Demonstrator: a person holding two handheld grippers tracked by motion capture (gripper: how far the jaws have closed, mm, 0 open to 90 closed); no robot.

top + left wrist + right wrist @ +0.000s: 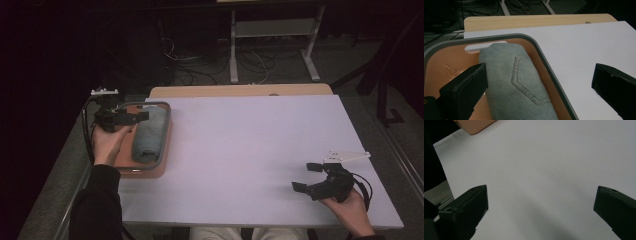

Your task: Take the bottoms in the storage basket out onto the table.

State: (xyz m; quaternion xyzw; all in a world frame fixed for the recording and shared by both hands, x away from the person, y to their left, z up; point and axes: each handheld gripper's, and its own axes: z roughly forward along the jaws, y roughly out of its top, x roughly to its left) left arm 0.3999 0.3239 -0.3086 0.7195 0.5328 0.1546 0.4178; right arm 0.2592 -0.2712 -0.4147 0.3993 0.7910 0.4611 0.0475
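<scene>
A dim lab or workshop room is shown. A white-topped table is set on grey carpet, and tangled cables are seen on the floor at the far side beneath a metal-legged bench.

black two-jaw claws with trailing black cables, pale three-cornered top plates, dark sleeve

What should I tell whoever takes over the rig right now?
Left gripper: open, over the tray, holding nothing.
Right gripper: open, low over bare table at the near right, holding nothing.
Jeans: folded, lying in the tray at the table's left edge, back pocket up.
Done: nothing gripped so far.
Left: probably close the left gripper on the jeans and lift them out; the right gripper is free to help.
</scene>
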